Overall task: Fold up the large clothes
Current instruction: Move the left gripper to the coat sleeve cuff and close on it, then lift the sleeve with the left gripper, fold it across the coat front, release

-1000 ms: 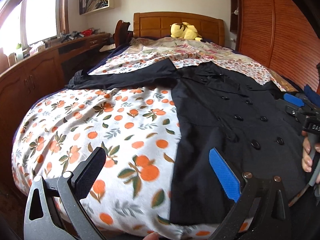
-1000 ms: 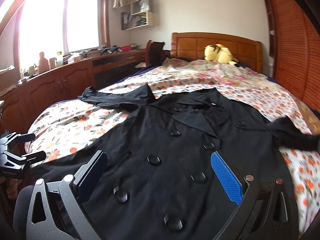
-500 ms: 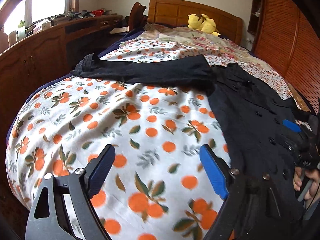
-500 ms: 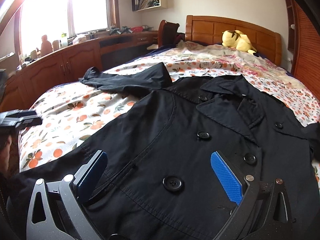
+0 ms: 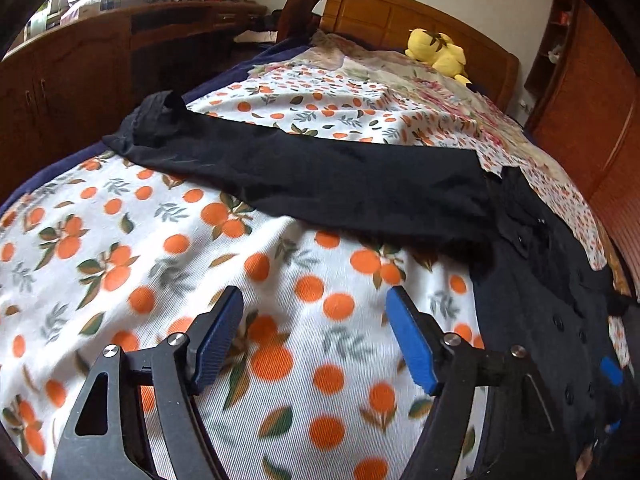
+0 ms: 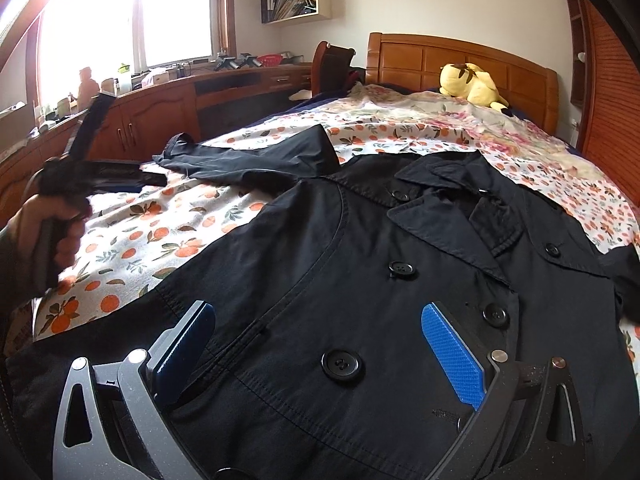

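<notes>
A black double-breasted coat (image 6: 360, 260) lies face up on the orange-print bedsheet (image 5: 120, 240). Its sleeve (image 5: 340, 184) stretches out to the left, across the sheet. My left gripper (image 5: 316, 304) hovers over bare sheet just short of that sleeve; its jaws are closing with nothing between them. In the right wrist view, the left gripper (image 6: 112, 176) shows at the far left, held by a hand (image 6: 52, 236). My right gripper (image 6: 318, 314) stands open low over the coat's buttoned front, and the pads grip no cloth.
A yellow plush toy (image 6: 472, 84) lies by the wooden headboard (image 6: 460, 60). Wooden cabinets (image 6: 152, 120) under the window line the left side of the bed. A slatted wardrobe (image 5: 592, 120) stands on the right, and a chair (image 6: 332, 64) at the bed's far left corner.
My left gripper has swung left off the coat's hem, over the sheet toward the sleeve, and its jaws have narrowed. My right gripper moved in over the coat's front, then held still.
</notes>
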The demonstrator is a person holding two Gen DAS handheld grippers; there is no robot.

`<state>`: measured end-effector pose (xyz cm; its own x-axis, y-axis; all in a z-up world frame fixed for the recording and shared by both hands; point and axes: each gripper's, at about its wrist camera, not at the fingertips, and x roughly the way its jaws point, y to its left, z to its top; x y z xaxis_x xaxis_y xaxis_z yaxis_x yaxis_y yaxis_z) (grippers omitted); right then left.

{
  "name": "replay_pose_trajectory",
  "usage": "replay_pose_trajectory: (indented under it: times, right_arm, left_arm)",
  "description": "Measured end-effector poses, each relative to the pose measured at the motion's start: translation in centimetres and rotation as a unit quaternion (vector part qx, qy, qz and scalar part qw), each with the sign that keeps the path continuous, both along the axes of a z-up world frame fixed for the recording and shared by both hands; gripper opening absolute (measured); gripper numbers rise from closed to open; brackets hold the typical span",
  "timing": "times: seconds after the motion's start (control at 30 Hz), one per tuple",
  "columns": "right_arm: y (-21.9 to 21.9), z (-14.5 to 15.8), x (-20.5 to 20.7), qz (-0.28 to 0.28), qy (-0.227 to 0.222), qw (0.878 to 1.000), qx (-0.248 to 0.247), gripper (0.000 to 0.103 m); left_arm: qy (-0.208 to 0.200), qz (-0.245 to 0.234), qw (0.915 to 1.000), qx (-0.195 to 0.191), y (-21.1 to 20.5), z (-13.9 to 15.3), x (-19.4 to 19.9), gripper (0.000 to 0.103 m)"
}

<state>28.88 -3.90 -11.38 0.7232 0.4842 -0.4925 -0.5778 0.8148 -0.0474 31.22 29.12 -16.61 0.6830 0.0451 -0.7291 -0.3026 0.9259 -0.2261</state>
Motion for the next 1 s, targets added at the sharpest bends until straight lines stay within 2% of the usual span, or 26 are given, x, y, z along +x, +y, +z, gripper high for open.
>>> replay_pose_trajectory:
  times: [0.23,0.27,0.33,0.43,0.5,0.53,0.57,0.6,0.67,0.8,1.0]
  right_arm:
    - [-0.3,-0.1,0.2,0.001,0.005,1.000,0.001,0.103]
    - [-0.3,-0.1,0.3,0.002,0.005,1.000,0.001,0.103]
    - [-0.4,-0.2,0.3,0.002,0.006,1.000,0.002,0.103]
    - [-0.5,-0.2,0.3,0.002,0.007,1.000,0.004,0.103]
    - [-0.5,-0.2,0.4,0.002,0.008,1.000,0.006,0.103]
    - [-0.5,-0.3,0.4,0.001,0.008,1.000,0.006,0.103]
    - [-0.5,-0.3,0.4,0.001,0.008,1.000,0.006,0.103]
    - [-0.5,-0.3,0.3,0.001,0.007,1.000,0.006,0.103]
    - [-0.5,-0.3,0.2,0.001,0.005,1.000,0.006,0.103]
    - [-0.8,-0.2,0.1,0.001,0.006,1.000,0.012,0.103]
    - [-2.5,0.6,0.4,0.008,0.038,0.998,0.044,0.103]
  left_arm:
    - [0.003,0.021,0.9980,-0.059,1.6,-1.4,4.4,0.074]
    - [0.004,0.024,0.9974,-0.068,1.7,-1.7,4.9,0.073]
    - [0.011,0.033,0.9954,-0.089,2.0,-2.5,6.1,0.063]
    - [0.010,0.045,0.9936,-0.103,2.4,-2.9,7.3,0.059]
    - [0.010,0.054,0.9926,-0.108,3.0,-3.0,8.1,0.050]
    - [0.012,0.058,0.9922,-0.109,3.2,-3.0,8.4,0.036]
    - [0.016,0.061,0.9920,-0.109,3.4,-3.1,8.7,0.014]
    - [0.021,0.061,0.9922,-0.107,3.4,-3.2,9.1,0.009]
    - [0.025,0.059,0.9935,-0.094,3.0,-2.8,9.4,0.004]
    - [0.017,0.039,0.9989,-0.017,0.2,0.2,9.2,0.003]
    - [-0.038,-0.022,0.9971,0.061,-6.2,8.3,7.4,0.003]
